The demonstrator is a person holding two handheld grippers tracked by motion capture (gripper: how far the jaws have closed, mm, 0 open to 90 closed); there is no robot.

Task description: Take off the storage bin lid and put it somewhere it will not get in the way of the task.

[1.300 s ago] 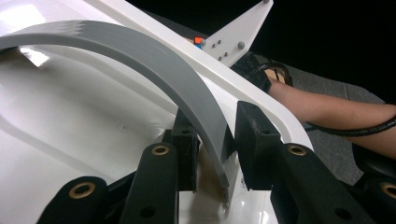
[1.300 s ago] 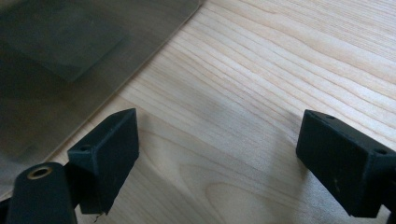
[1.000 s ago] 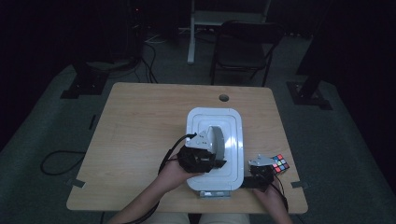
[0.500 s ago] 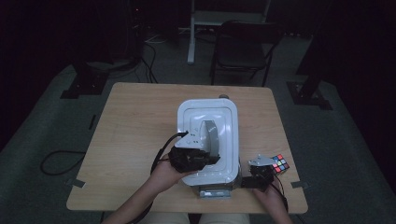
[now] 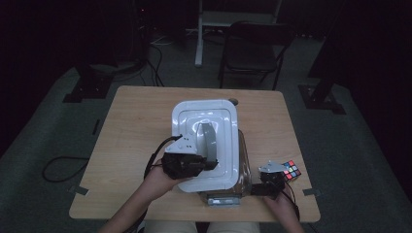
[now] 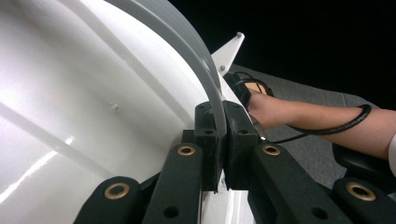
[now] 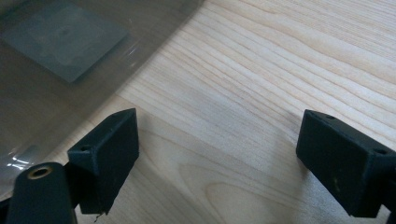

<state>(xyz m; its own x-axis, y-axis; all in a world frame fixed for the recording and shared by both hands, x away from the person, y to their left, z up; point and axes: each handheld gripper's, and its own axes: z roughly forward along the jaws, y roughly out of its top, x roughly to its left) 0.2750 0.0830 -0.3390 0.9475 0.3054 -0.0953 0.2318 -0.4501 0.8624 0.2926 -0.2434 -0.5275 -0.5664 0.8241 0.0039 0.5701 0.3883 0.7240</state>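
A white box lid [image 5: 221, 119] with a grey arched handle [image 5: 208, 140] hangs tilted over a clear box [image 5: 243, 162] at the table's near middle. My left gripper [image 5: 206, 164] is shut on the near end of that handle. In the left gripper view the two jaws are pressed on the thin grey handle [image 6: 205, 79], at my left gripper [image 6: 223, 144], with the lid's white surface [image 6: 84, 93] to the left. My right gripper [image 5: 260, 188] rests low on the table right of the box. It is open [image 7: 224, 158] over bare wood, with the clear box wall [image 7: 65, 42] at its left.
A Rubik's cube [image 5: 290, 170] lies on the table just beyond the right gripper. The box's metal latch [image 5: 221, 199] faces the near edge of the wooden table [image 5: 131, 126]. A folding chair [image 5: 252, 48] stands behind it. A person's forearm [image 6: 322, 121] crosses the left gripper view.
The left gripper has lifted the lid off the box and carried it left and away, uncovering the box's right side. The right gripper has stayed in place.
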